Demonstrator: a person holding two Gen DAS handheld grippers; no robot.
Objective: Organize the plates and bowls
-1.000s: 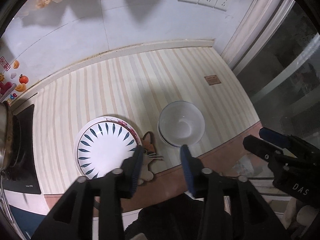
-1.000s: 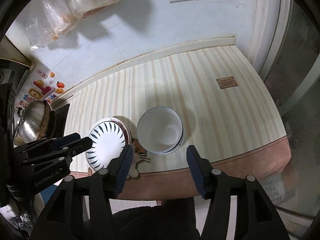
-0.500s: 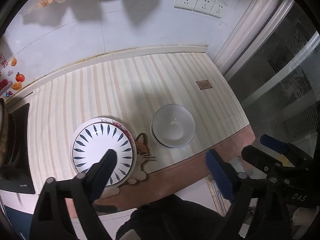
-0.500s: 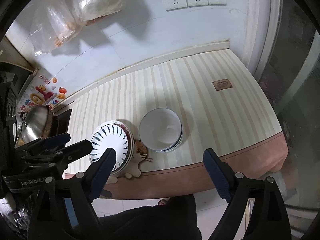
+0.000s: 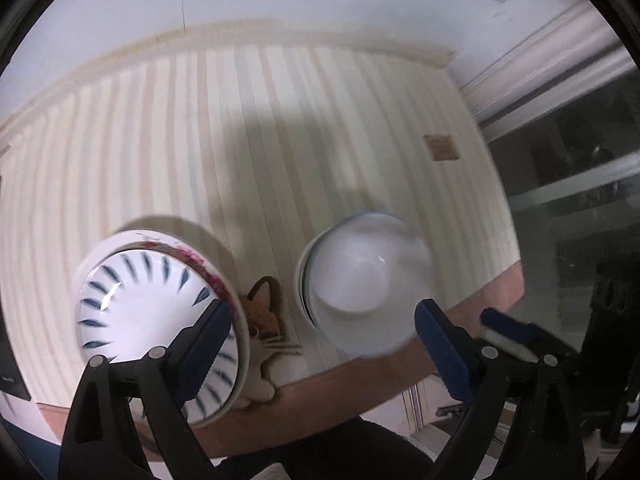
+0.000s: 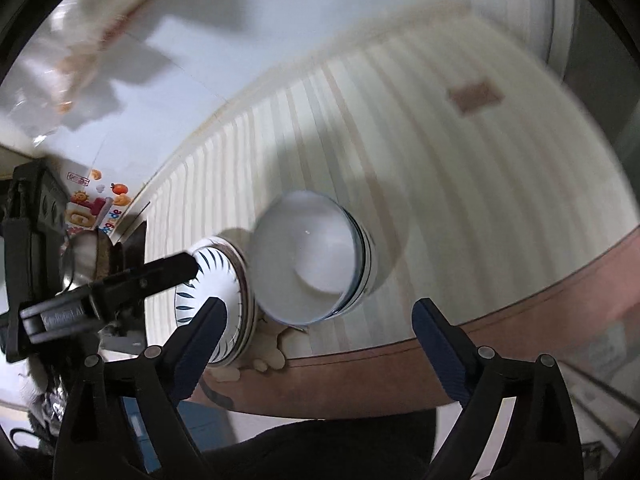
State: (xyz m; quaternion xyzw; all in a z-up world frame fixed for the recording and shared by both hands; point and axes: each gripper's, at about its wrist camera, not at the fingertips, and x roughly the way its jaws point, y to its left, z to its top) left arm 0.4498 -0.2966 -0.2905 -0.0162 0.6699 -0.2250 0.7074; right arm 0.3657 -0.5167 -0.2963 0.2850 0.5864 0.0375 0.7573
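left gripper (image 5: 322,344) spread wide and empty, patterned plate (image 5: 156,312) at lower left under its left finger; right gripper (image 6: 318,340) has just opened, empty, white bowls (image 6: 310,264) just above centre, between its fingers.

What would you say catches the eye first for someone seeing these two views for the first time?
Most striking is the plate with blue leaf marks, on a stack at the near left of the striped counter, with the stacked white bowls just to its right. A cat-shaped mat peeks out between them. The left tool and right tool hang above the dishes, jaws wide, nothing between them.
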